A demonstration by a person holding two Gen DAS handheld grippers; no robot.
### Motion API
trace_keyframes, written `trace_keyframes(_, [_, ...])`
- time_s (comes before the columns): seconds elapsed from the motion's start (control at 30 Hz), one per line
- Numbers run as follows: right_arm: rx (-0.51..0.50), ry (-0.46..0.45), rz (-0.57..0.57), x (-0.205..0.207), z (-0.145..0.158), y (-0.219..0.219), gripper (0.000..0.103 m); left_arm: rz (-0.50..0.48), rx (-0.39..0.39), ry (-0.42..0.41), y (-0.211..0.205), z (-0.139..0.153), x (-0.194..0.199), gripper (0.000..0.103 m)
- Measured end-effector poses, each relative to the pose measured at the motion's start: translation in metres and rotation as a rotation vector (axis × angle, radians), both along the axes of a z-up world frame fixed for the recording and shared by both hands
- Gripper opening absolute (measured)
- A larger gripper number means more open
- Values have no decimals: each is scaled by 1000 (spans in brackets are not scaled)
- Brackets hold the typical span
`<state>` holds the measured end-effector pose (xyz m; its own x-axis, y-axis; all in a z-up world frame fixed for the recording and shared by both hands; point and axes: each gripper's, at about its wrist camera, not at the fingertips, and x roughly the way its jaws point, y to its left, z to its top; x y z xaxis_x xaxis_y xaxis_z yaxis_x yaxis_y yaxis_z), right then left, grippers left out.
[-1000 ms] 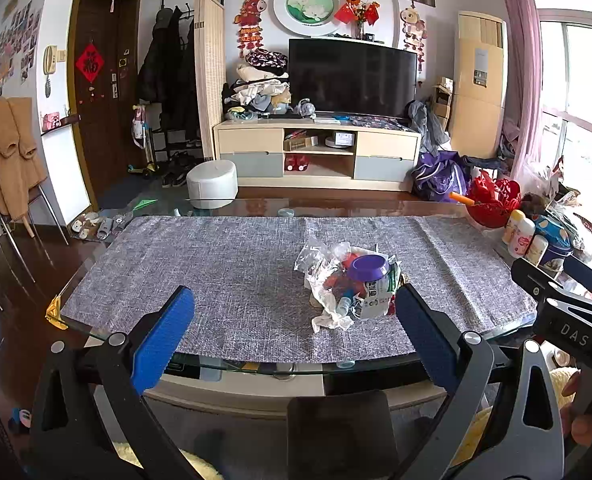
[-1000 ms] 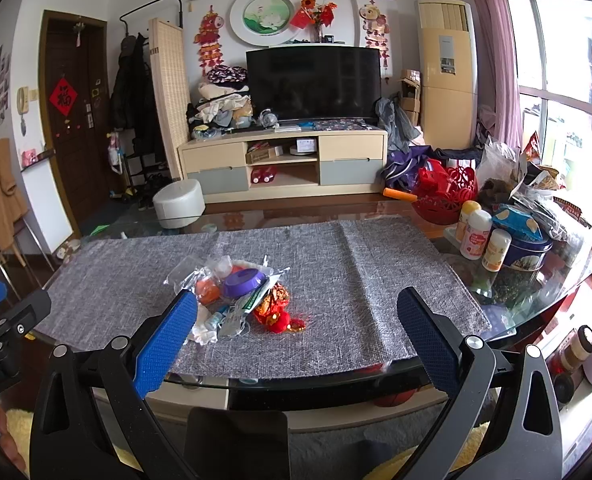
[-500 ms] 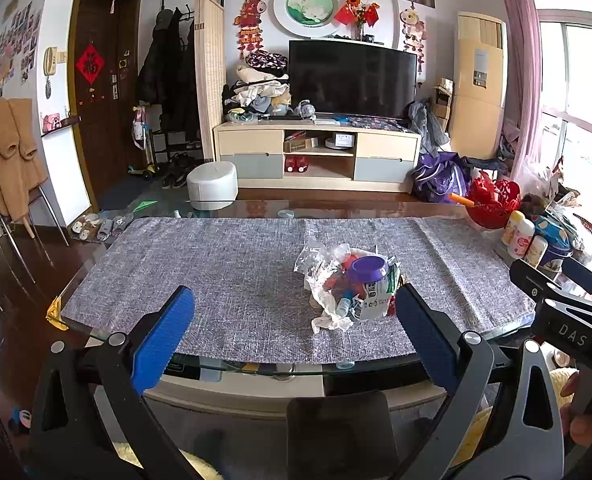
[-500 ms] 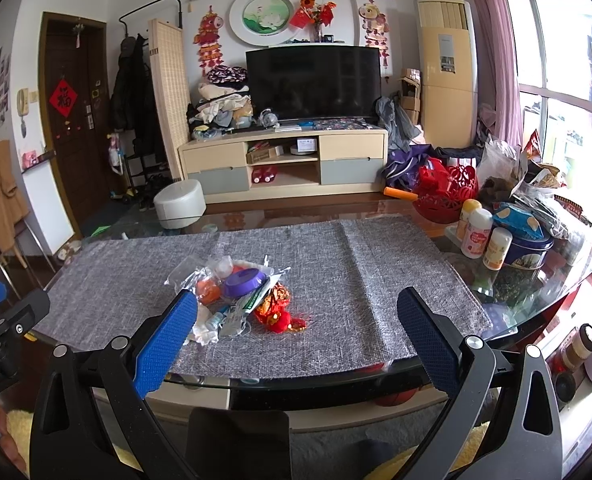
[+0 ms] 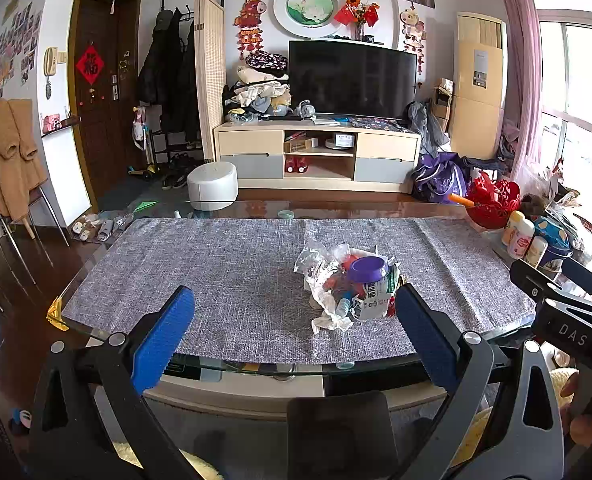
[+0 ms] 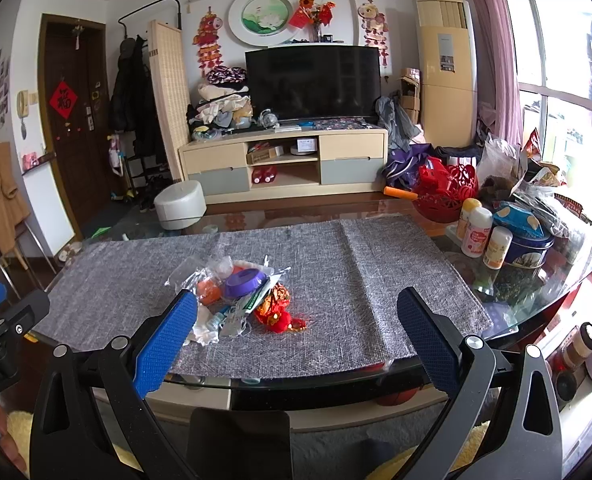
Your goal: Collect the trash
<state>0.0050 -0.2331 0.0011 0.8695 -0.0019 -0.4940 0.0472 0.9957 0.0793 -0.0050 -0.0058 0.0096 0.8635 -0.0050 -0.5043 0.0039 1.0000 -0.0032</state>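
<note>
One trash pile (image 5: 350,286) on the grey cloth (image 5: 232,280); both grippers, left gripper (image 5: 294,338) and right gripper (image 6: 296,340), spread wide, empty. Pile's contents overlap, uncountable.

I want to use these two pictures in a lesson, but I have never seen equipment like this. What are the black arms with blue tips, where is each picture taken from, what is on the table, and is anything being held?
No robot here: a person holds a two-finger gripper in each hand. Each gripper carries a wide-angle camera that looks forward along its fingers, so the black arms with blue pads low in each picture are that gripper's own fingers.

One picture is from the left gripper, the other from the right gripper. Each also catches the other gripper at its edge.

On the glass table lies a grey cloth, and on it a trash pile: clear wrappers, a purple lid, a crumpled tissue, a red ornament. Bottles and a tin stand at the right end.

Both grippers are open, short of the pile, and hold nothing.
</note>
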Motion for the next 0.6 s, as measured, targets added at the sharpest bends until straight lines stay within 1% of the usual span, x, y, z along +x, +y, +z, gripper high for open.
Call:
trace_keyframes(0.2, [2, 6, 2, 0, -3, 3, 100, 1, 1, 6, 0, 1, 1, 95])
trace_keyframes(0.33, [8, 24, 18, 5, -11, 4, 100, 2, 7, 24, 1, -3, 4, 95])
trace_keyframes(0.5, [35, 48, 37, 15, -21, -2, 100, 13, 21, 74, 7, -17, 17, 95])
trace_keyframes(0.6, [34, 54, 45, 22, -30, -4, 100, 21, 25, 112, 11, -31, 28, 95])
